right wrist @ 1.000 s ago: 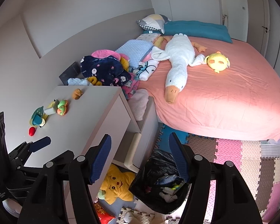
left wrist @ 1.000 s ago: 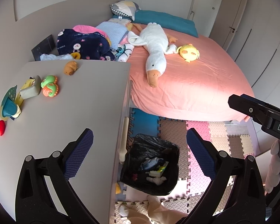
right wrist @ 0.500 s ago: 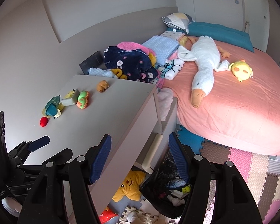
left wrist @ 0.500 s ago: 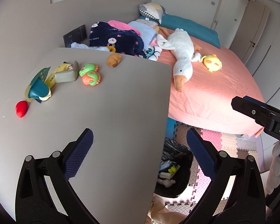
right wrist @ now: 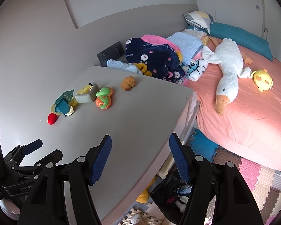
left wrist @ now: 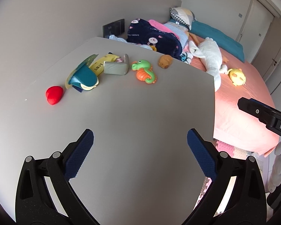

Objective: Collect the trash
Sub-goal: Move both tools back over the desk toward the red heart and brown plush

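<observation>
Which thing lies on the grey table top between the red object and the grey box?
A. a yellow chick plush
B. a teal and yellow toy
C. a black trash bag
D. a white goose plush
B: the teal and yellow toy sits on the table top, with the red object on one side and the grey box on the other.

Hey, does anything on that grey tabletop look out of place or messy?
Yes. Toys and packaging lie scattered at the tabletop's far side: a grey carton tipped on its side, against a yellow wrapper.
</observation>
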The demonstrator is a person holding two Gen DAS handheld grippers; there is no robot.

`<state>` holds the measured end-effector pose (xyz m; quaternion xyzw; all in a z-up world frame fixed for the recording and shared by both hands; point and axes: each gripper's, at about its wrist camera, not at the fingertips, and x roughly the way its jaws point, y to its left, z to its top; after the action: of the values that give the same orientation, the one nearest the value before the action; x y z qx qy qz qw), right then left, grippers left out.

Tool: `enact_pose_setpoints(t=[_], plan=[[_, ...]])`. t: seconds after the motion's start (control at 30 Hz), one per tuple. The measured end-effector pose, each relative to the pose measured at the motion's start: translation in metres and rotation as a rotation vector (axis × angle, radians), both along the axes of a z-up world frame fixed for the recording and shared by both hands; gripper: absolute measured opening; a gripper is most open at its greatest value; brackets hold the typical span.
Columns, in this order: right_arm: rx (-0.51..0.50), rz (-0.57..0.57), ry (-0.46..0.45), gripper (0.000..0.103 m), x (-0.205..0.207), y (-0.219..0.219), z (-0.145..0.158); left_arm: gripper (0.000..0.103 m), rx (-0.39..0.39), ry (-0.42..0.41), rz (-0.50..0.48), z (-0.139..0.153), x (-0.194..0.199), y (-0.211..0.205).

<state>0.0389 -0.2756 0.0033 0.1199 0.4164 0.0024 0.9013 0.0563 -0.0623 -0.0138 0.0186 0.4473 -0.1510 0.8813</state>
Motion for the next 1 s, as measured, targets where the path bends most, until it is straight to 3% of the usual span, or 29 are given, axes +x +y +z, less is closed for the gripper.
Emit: enact_pose_setpoints(t=[1.0], plan=[[-0.025,0.055,0.045,0.065,0.133,0.035,-0.035,0.093,0.041,0.027,0.268,-0.033,0.095,0.091]])
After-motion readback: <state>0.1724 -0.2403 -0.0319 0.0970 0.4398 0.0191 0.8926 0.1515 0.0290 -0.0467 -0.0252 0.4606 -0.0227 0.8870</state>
